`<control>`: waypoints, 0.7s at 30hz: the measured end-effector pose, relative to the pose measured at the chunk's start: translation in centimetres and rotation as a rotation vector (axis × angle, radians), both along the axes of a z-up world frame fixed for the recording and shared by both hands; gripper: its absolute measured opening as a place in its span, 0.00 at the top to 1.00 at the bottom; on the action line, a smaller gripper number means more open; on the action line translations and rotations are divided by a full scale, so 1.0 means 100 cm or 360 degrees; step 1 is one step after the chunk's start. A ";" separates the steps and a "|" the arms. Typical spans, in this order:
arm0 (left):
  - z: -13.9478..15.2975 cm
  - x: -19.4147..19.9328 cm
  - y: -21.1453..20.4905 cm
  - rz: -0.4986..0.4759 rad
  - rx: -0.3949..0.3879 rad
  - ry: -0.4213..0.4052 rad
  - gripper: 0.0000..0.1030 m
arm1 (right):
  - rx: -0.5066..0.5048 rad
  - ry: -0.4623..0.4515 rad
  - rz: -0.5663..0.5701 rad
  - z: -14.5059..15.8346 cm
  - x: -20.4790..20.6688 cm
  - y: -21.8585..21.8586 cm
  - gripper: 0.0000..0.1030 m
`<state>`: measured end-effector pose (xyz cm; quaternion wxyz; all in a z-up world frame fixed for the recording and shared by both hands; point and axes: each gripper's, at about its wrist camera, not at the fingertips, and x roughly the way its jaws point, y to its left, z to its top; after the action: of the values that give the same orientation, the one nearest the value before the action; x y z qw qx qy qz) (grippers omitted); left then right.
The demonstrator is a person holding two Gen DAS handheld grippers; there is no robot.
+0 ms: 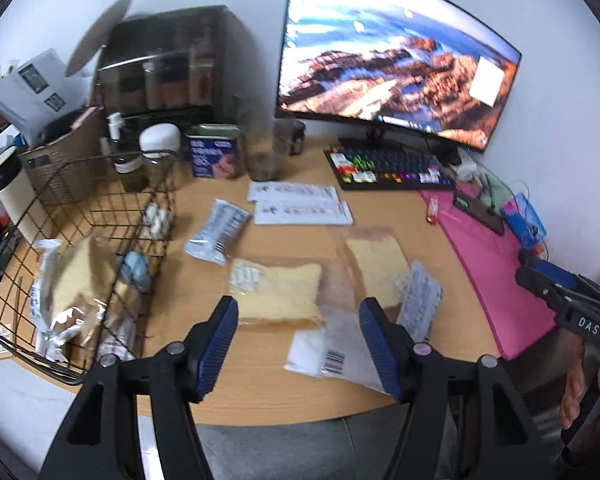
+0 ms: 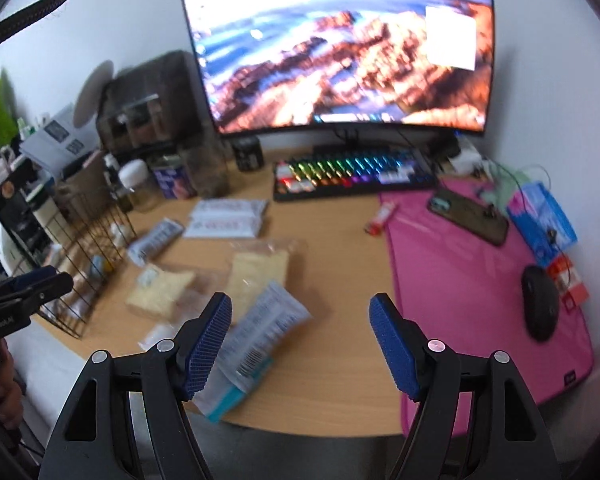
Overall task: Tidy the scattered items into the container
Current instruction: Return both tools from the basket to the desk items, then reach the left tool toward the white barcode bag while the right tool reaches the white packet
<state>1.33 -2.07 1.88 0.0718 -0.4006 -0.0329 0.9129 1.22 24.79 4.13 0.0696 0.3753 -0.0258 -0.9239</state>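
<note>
A wooden bench (image 1: pixel 284 396) under a wide monitor (image 1: pixel 396 52) carries a wire basket (image 1: pixel 60 200) at its left, already part-filled. Bagged bread slices (image 1: pixel 278 294) and small packets (image 1: pixel 216 232) lie scattered beside it. The left claw (image 1: pixel 298 342) hangs released over the nearest slice; the right claw (image 2: pixel 300 346) is likewise released, empty. Next, I judge: descend, pinch the slice, carry it left.

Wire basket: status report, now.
Left gripper open, right gripper open, both empty. Wire basket partly filled; bread packs on the desk. Nothing in the way.
</note>
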 end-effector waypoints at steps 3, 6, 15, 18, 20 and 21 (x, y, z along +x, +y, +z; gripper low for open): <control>-0.005 -0.001 0.006 -0.0018 -0.0024 -0.0009 0.33 | -0.0022 -0.0017 -0.0032 -0.006 0.000 0.012 0.30; -0.010 -0.005 0.010 -0.0032 -0.0046 -0.0037 0.33 | -0.0015 -0.0004 -0.0046 -0.005 0.001 0.012 0.30; -0.021 -0.014 0.012 -0.0046 -0.0062 -0.0074 0.33 | 0.0008 -0.0038 -0.0053 -0.013 -0.005 0.006 0.30; -0.025 -0.015 0.014 -0.0058 -0.0063 -0.0091 0.33 | 0.0017 -0.0047 -0.0048 -0.014 -0.007 0.004 0.30; -0.026 -0.016 0.016 -0.0062 -0.0073 -0.0095 0.33 | 0.0026 -0.0048 -0.0045 -0.015 -0.008 0.003 0.30; -0.027 -0.016 0.016 -0.0061 -0.0076 -0.0094 0.33 | 0.0027 -0.0050 -0.0044 -0.016 -0.008 0.003 0.30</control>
<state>-0.25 -0.48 -0.80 0.0788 -0.4294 -0.0055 0.8996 0.40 25.10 2.53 0.0533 0.3898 -0.0243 -0.9190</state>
